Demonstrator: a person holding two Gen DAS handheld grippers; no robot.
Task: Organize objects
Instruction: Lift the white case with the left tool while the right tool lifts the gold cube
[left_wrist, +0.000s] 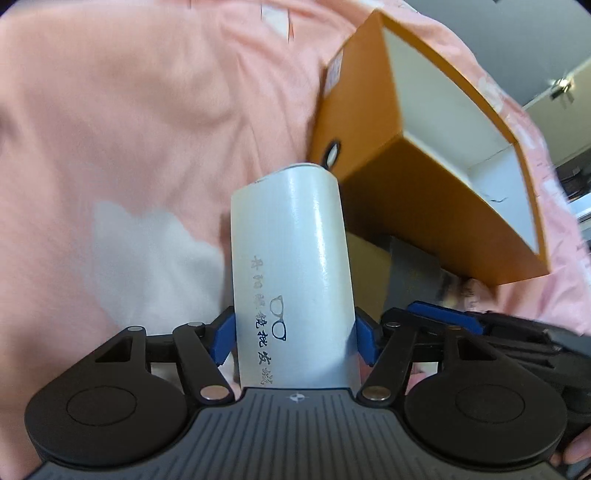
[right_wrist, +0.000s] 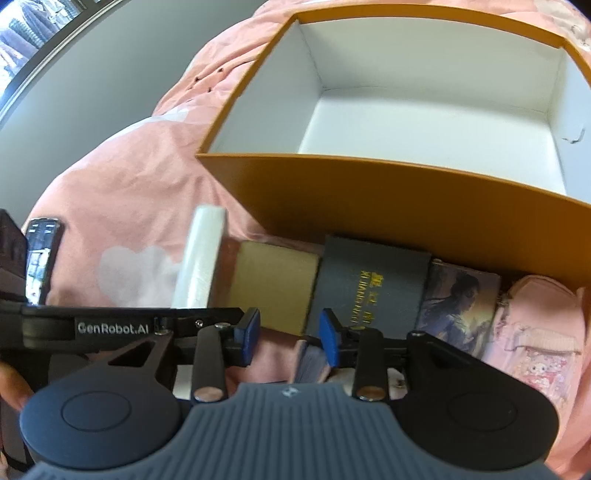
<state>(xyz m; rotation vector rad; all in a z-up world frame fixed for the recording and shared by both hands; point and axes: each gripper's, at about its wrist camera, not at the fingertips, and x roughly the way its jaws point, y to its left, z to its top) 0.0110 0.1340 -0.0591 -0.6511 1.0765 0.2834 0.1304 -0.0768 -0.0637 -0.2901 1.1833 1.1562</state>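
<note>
**White glasses case held between the left jaws, orange box waiting empty**

Seen along the left gripper (left_wrist: 293, 338): a white glasses case (left_wrist: 291, 266) standing lengthwise between the two blue pads, printed with a small spectacles drawing and dark characters. Pads set against both long sides of the case, apparently gripping it; jaws spread wide to take its width. Beyond the jaws and up to the right, an open orange box (left_wrist: 373, 122) with a white, empty interior, tilted in this view. Behind everything, a pink bedspread (left_wrist: 110, 129) with pale heart shapes.

Seen along the right gripper (right_wrist: 291, 338): jaws partly open, nothing between the pads. Just ahead of the jaws, a row of flat items at the foot of the box's near wall: a tan box (right_wrist: 275, 284), a black box (right_wrist: 369, 284) with gold lettering, a picture card (right_wrist: 461, 299), and a pink pouch (right_wrist: 535, 328) off to the right. Far left of the jaws, a dark remote-like object (right_wrist: 40, 258).

Likely step: carrying the case toward the box. Next move, as a judgement: lifting the case over the near wall, lowering it flat onto the white floor, then spreading the pads. Right gripper free to steady the box or pick from the row.
</note>
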